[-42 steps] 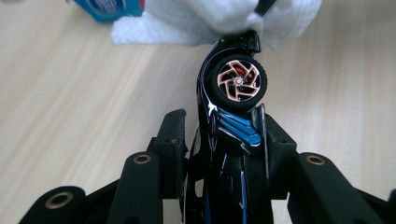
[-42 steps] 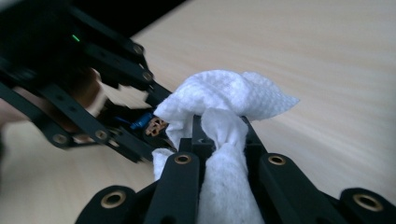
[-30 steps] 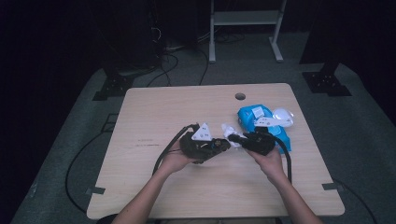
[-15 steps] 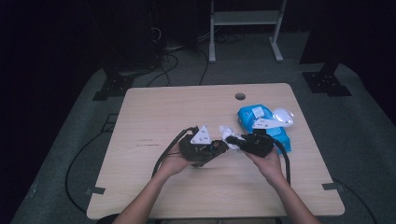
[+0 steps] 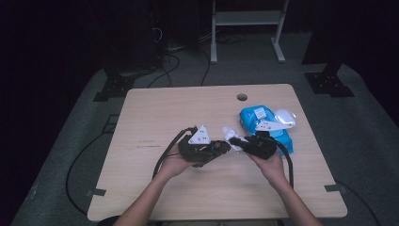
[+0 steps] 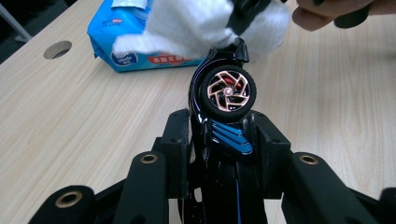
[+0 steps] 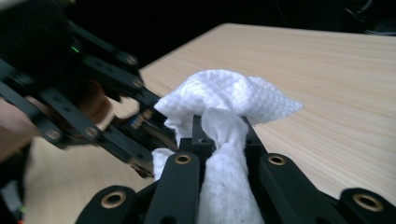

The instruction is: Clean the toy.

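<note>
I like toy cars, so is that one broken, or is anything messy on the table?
Nothing stands out. The toy car looks whole, clamped on its side in the left gripper. The right gripper holds a bunched white wipe against it. The blue wipes pack lies flat on the table.

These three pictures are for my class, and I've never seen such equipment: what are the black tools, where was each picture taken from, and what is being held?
A person holds hand-operated tongs, one per hand. The high view looks down on a wooden table; each other picture comes from a camera riding on one tool. The left tongs are shut on a black toy car with a copper-spoked wheel. The right tongs are shut on a white wipe, held against the car's end. A blue wipes pack lies on the table beyond them.
</note>
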`<state>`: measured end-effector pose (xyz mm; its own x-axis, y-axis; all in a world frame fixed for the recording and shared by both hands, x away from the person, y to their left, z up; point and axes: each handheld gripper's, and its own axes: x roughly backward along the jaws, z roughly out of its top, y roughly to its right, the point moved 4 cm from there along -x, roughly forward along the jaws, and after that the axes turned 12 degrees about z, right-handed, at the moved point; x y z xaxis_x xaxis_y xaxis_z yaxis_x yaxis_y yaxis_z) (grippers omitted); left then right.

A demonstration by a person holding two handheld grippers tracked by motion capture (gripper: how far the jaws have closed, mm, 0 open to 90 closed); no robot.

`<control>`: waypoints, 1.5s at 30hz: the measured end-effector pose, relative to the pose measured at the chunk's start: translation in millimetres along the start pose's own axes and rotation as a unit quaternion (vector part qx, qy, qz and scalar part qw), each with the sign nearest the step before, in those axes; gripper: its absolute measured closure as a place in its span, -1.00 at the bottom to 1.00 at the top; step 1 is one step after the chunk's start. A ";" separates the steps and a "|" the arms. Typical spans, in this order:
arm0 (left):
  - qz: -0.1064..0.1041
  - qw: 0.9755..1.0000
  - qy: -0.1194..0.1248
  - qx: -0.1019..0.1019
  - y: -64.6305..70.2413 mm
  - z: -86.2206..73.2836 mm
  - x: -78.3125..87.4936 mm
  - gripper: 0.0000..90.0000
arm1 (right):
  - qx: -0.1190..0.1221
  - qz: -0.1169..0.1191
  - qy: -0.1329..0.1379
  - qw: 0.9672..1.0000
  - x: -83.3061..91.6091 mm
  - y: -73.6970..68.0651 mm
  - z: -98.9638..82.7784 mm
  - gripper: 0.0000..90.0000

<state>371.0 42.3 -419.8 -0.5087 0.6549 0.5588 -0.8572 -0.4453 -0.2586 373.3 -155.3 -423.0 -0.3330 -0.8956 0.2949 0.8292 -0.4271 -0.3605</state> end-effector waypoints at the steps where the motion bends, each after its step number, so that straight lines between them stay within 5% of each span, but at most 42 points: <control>1: 0.000 1.000 0.001 0.000 -0.2 -0.2 0.2 0.40 | -0.008 0.003 0.002 1.000 0.1 1.6 -1.6 0.82; 9: -0.003 1.000 0.010 0.011 -2.4 -0.8 1.6 0.40 | -0.032 0.006 -0.010 0.999 -4.7 9.2 -10.0 0.82; 21: -0.001 1.000 0.019 0.008 -1.1 2.6 3.4 0.40 | -0.017 0.027 0.034 0.999 4.5 -5.2 8.2 0.82; 28: 0.001 0.999 0.031 0.023 -5.7 3.0 8.1 0.40 | -0.052 0.018 0.012 0.998 -1.5 11.6 -11.1 0.82; 31: -0.002 1.000 0.022 0.020 -4.9 0.4 5.2 0.40 | -0.050 0.014 0.003 0.999 -5.2 11.0 -11.9 0.82; 36: -0.002 1.000 0.017 0.021 -4.0 -1.3 1.5 0.40 | -0.044 0.033 0.032 0.998 1.7 3.5 -0.2 0.82; 45: -0.003 0.999 0.037 0.034 -8.1 1.0 7.5 0.40 | -0.062 0.025 0.007 0.998 -5.3 12.8 -14.7 0.82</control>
<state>374.2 50.3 -412.7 -0.5101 0.6995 0.5005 -0.8543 -0.4795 -0.2005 379.2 -157.9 -442.2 -0.2989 -0.9175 0.2623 0.7839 -0.3928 -0.4808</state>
